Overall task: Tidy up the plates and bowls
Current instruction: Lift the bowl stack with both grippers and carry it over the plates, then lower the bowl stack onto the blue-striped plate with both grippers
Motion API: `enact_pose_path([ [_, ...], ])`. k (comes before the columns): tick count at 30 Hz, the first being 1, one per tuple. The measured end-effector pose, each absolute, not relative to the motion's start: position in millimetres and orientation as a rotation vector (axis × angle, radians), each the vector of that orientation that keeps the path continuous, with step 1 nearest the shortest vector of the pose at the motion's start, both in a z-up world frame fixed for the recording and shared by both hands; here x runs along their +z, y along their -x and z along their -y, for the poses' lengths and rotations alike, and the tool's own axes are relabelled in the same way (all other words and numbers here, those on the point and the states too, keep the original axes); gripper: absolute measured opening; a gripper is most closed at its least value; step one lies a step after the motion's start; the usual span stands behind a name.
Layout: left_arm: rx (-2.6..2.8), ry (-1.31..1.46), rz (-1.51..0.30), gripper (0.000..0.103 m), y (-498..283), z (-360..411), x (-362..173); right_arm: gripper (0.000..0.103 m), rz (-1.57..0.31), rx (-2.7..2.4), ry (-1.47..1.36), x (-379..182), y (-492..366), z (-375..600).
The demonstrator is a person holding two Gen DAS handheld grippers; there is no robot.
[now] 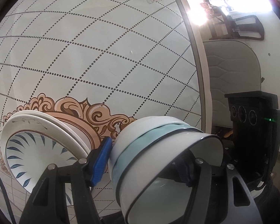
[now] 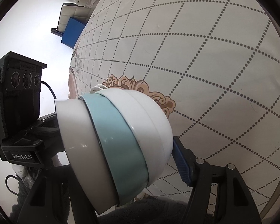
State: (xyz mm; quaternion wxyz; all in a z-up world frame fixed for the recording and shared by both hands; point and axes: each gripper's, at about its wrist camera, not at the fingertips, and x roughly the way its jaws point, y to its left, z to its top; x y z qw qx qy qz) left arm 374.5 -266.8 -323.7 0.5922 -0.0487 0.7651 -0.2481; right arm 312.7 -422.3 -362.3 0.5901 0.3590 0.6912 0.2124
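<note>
Round and covered in a pale dotted-lattice cloth, the table [image 1: 106,59] fills both views. Between my two grippers I carry a nested stack of glossy ceramic bowls [image 2: 121,140], white and pale blue, tipped on its side. My left gripper [image 1: 147,162] and right gripper [image 2: 119,160] each stand about half open, pads pressed on the stack from opposite sides. A pile of white plates with blue leaf pattern [image 1: 37,145] lies on the cloth just left of the stack, nearer my left hand.

Left gripper [image 1: 142,162] jaws clamp nested bowls [image 1: 158,149] — plates [image 1: 43,136] alongside.
</note>
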Motion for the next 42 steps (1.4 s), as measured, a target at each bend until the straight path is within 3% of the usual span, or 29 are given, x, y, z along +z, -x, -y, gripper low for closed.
enact_pose_path([
  [15, -0.483, 0.181, -1.737, 0.061, -379, 178, -304, 0.07, -1.634, 0.597, -0.768, -331, -332, 335],
  [28, -0.388, 0.257, -1.766, 0.061, -373, 87, -331, 0.07, -1.72, 0.664, -0.727, -368, -335, 237],
  [42, -0.372, 0.294, -1.787, 0.061, -377, 64, -354, 0.07, -1.755, 0.648, -0.696, -392, -342, 212],
])
